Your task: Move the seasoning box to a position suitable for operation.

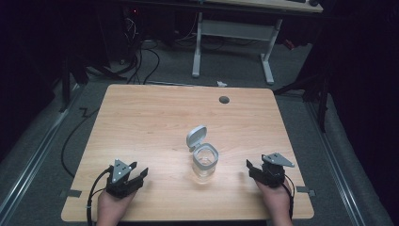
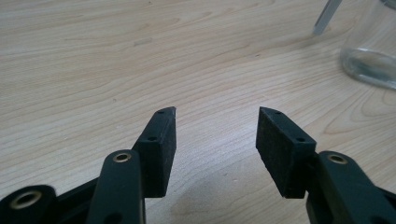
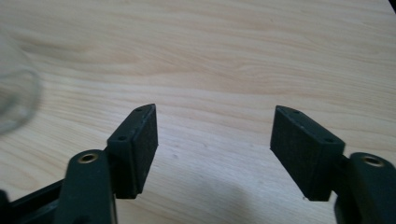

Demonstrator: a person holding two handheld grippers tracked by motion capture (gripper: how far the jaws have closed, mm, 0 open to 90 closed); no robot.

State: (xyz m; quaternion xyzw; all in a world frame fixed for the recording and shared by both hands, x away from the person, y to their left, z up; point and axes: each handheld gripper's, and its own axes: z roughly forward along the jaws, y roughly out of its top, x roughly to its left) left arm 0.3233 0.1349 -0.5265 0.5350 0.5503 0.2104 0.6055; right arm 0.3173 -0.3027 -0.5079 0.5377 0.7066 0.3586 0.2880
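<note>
Between parted tools (image 1: 138,170) (image 1: 254,167): jar (image 1: 205,163).

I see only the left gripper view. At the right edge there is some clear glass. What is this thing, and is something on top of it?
Observer: In the high view it is a clear glass jar, upright near the middle of the table. Its grey lid is flipped open and stands up behind the mouth.
Operator: Where is the other gripper?
Observer: The right gripper sits to the right of the jar, apart from it, jaws open and nothing between them.
Operator: And is mine also away from the jar?
Observer: Yes, the left gripper rests to the left of the jar, open, with bare wood between.
</note>
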